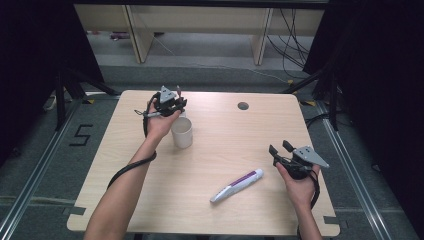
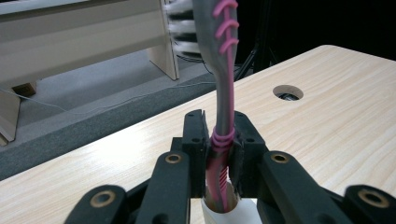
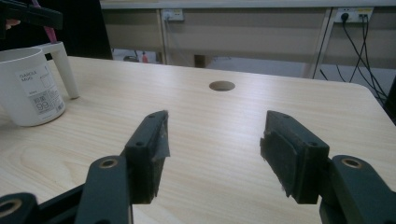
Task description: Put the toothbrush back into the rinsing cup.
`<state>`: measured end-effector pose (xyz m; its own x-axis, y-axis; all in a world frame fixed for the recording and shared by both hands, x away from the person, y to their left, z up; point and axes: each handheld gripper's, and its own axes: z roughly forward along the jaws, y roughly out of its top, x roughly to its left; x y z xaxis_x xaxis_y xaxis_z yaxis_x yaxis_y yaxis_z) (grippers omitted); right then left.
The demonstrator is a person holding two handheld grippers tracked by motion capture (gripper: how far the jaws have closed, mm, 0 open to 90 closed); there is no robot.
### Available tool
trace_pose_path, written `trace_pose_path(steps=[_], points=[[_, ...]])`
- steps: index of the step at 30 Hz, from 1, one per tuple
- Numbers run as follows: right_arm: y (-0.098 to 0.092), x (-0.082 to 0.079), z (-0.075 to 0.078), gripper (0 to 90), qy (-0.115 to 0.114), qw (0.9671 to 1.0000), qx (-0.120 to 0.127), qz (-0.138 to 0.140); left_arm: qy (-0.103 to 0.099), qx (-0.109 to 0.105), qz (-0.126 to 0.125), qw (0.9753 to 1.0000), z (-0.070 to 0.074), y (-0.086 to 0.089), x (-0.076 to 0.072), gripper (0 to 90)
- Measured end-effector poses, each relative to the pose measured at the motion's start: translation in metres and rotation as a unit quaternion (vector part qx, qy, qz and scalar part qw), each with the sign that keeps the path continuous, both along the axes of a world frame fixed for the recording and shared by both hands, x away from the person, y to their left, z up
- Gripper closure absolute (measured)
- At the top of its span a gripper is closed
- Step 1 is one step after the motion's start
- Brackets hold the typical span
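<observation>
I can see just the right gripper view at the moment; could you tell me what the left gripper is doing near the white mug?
Observer: The left gripper is shut on a grey and pink toothbrush, gripping its handle.
Operator: Thank you. Is the toothbrush in the mug?
Observer: Its lower end sits inside the white mug, directly under the jaws; the brush stands roughly upright.
Operator: And is there anything near my own gripper that I am missing?
Observer: Yes, a white and purple toothpaste tube lies flat on the table, just to the left of the right gripper, whose jaws stand open and hold nothing.
</observation>
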<state>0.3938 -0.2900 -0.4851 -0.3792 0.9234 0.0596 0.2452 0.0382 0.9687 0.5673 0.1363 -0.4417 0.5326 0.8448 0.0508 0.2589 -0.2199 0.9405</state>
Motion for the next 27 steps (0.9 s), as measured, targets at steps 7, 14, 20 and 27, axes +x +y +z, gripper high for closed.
trace_pose_path(steps=[7, 14, 20, 27], points=[[0.000, 0.000, -0.001, 41.3, 0.001, 1.0000, -0.006, -0.006, 0.002, 0.000, 0.001, 1.0000, 0.000, 0.001, 0.001, 78.6], [0.001, 0.000, -0.001, 41.3, 0.002, 1.0000, -0.007, -0.004, 0.004, -0.002, 0.005, 1.0000, -0.002, 0.002, 0.001, 75.0], [0.000, 0.000, 0.000, 41.1, 0.006, 0.9999, -0.011, -0.003, 0.010, -0.010, 0.009, 0.9999, 0.000, 0.003, -0.001, 58.1], [0.000, 0.000, 0.000, 40.7, 0.005, 1.0000, -0.004, -0.006, 0.015, -0.029, 0.006, 0.9994, 0.002, 0.008, -0.010, 42.7]])
